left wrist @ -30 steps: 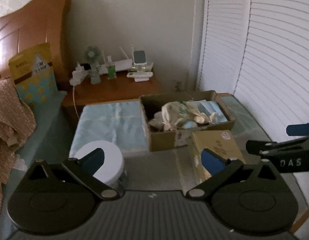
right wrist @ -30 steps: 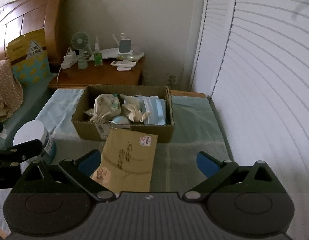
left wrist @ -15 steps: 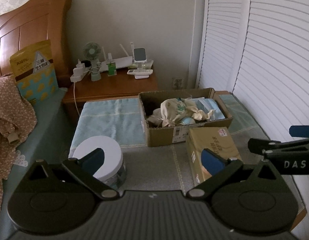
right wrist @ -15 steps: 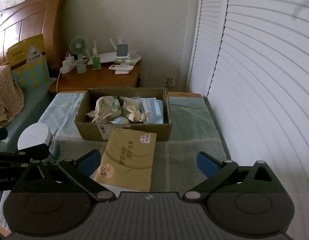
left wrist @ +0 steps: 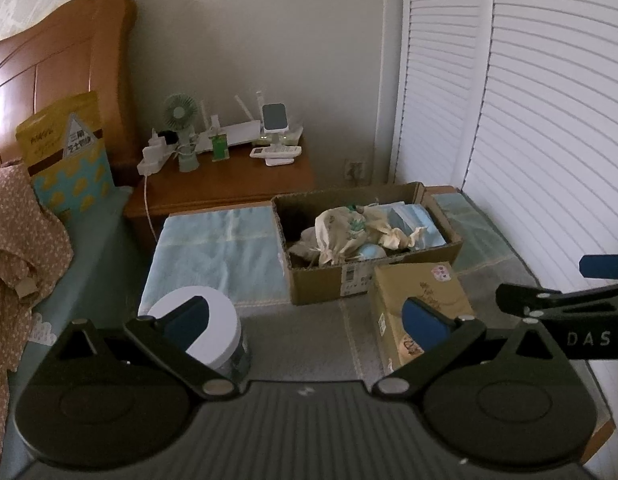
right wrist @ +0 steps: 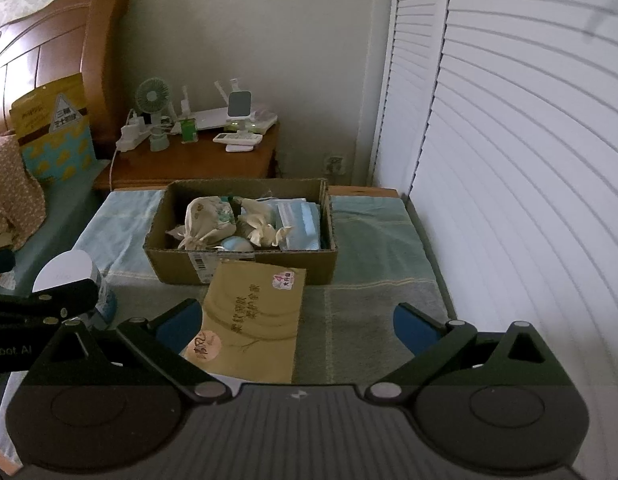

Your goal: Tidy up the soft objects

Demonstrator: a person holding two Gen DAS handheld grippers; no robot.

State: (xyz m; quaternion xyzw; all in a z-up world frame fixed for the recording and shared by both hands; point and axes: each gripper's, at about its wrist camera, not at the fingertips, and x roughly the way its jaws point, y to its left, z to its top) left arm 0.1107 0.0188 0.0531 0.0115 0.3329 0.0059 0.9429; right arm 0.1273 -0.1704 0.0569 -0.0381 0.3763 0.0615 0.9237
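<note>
You held both grippers, left point(left wrist: 305, 322) and right point(right wrist: 297, 322), spread wide and empty, near the box point(right wrist: 245, 266) of pouches point(right wrist: 207, 222).

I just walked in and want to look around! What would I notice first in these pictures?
First, the open cardboard box in the middle of the table, stuffed with cream cloth pouches and a stack of blue face masks. Right in front of it stands a tan paper box with writing and stickers. To the left is a jar with a white lid, and both grippers hover near the camera, jaws open and empty.
</note>
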